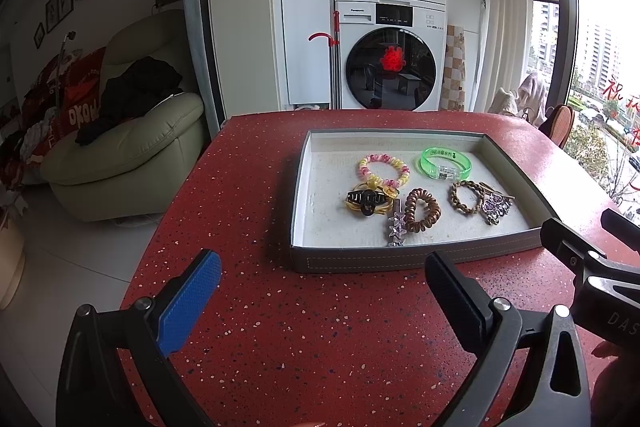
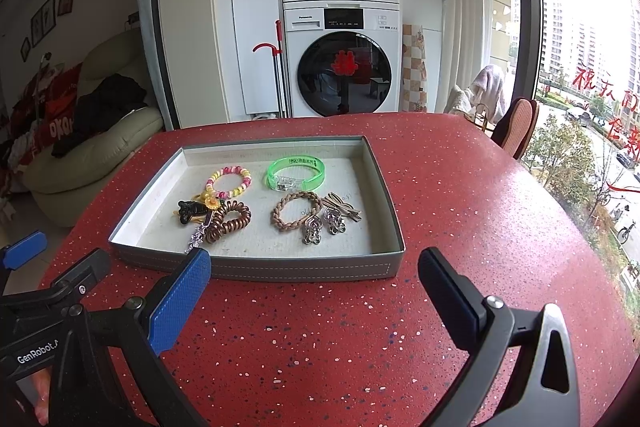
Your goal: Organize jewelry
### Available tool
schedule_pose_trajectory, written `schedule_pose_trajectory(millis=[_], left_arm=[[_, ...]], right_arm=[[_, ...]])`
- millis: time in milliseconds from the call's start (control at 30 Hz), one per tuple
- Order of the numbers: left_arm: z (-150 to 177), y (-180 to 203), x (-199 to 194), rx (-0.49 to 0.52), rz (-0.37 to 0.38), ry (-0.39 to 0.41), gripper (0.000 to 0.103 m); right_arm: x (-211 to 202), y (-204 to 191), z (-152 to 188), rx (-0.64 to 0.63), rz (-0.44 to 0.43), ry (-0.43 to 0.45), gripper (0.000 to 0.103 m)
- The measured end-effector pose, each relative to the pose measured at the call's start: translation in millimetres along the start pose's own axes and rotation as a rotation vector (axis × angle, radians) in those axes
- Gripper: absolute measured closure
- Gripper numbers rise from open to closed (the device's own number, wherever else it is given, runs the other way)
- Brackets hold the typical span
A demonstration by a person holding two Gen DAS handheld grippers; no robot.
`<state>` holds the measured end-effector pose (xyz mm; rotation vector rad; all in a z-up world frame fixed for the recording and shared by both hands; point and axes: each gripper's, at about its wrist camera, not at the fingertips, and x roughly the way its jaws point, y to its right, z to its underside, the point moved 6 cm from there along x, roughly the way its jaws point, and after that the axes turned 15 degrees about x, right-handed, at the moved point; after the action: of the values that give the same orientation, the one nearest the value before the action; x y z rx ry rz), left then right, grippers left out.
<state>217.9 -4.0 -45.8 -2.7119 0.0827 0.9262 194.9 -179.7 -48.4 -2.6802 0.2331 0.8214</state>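
Speckled red table (image 2: 440, 187), grey stitched tray (image 2: 304, 269)

Glossy green plastic bracelet (image 2: 295, 172)

A red table (image 1: 248, 327) flecked with pale and dark specks fills the lower half of both views, its far edge curving across the middle of the frame. The only thing resting directly on it is a shallow grey tray (image 1: 416, 259) with a stitched outer wall and a pale lining. In the left wrist view the tray sits right of centre; in the right wrist view it sits left of centre (image 2: 304, 269).
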Motion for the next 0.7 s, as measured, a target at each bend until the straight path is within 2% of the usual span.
schedule_pose_trajectory(millis=[700], left_arm=[[-0.1, 0.2, -0.3, 0.000, 0.002, -0.001, 0.000]], right_arm=[[-0.1, -0.7, -1.6, 0.003, 0.000, -0.001, 0.000]])
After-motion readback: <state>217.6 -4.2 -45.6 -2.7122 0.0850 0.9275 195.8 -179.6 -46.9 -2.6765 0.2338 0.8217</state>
